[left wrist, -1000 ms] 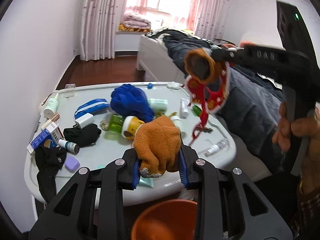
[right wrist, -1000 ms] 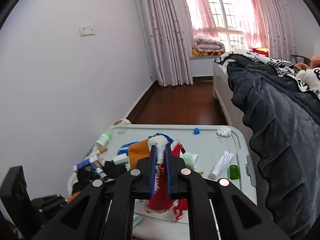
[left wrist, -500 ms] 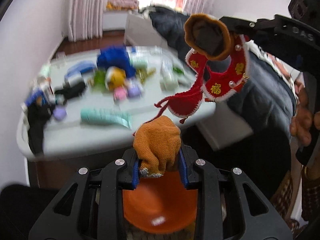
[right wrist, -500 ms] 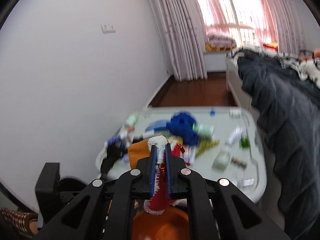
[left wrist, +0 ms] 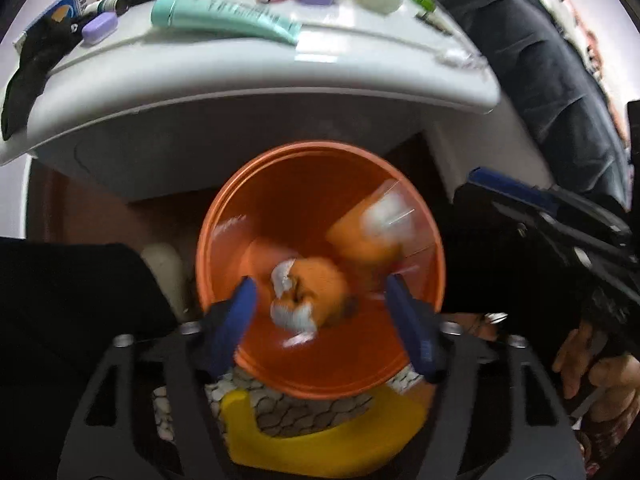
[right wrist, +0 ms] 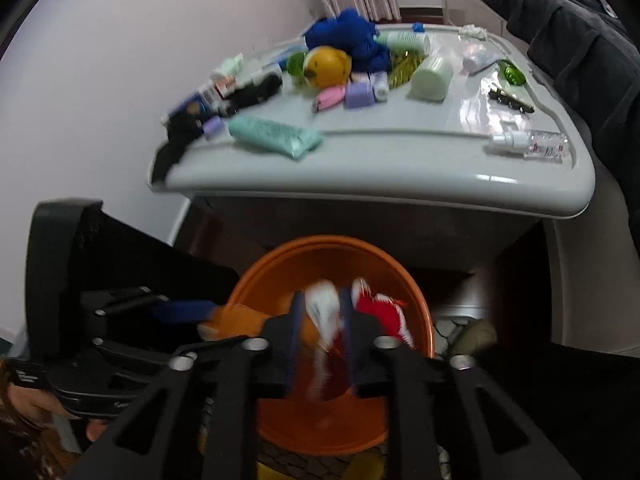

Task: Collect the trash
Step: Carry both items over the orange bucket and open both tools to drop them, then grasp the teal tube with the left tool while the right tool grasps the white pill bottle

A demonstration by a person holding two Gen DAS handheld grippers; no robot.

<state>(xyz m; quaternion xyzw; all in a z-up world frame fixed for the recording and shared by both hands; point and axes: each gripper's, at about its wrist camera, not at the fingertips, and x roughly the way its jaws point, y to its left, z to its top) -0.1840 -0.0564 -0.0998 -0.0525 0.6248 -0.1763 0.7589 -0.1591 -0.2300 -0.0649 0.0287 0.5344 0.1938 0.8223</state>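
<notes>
Dropping is the step in hand: both grippers point down over the orange bin [left wrist: 320,216], and each has just been opening its jaws. Between the spread jaws of the left gripper [left wrist: 320,312] an orange glove [left wrist: 316,292] is blurred and touches neither pad, so it looks to be falling free into the bin. A second orange piece [left wrist: 360,236] shows beyond the jaws, deeper inside. In the right wrist view, the right gripper [right wrist: 320,332] has its jaws parted with a red and white cloth [right wrist: 328,320] between them; blur hides whether a pad is touching it, though it seems released, with its red part [right wrist: 380,316] spilling to the right of the jaws, inside the bin.

Next comes lifting both grippers clear of the rim and turning to the table [right wrist: 400,160] beyond the jaws for more trash. That calls for choosing: a teal tube [right wrist: 276,136] lies nearest the edge, a clear spray bottle [right wrist: 532,144] at the right corner, black cloth [right wrist: 176,144] hanging off the left. A yellow toy [right wrist: 326,66] and blue cloth [right wrist: 348,40] lie farther back.

Curtains hang in the far corner; dark bedding [right wrist: 580,32] lies to the right of the table.
</notes>
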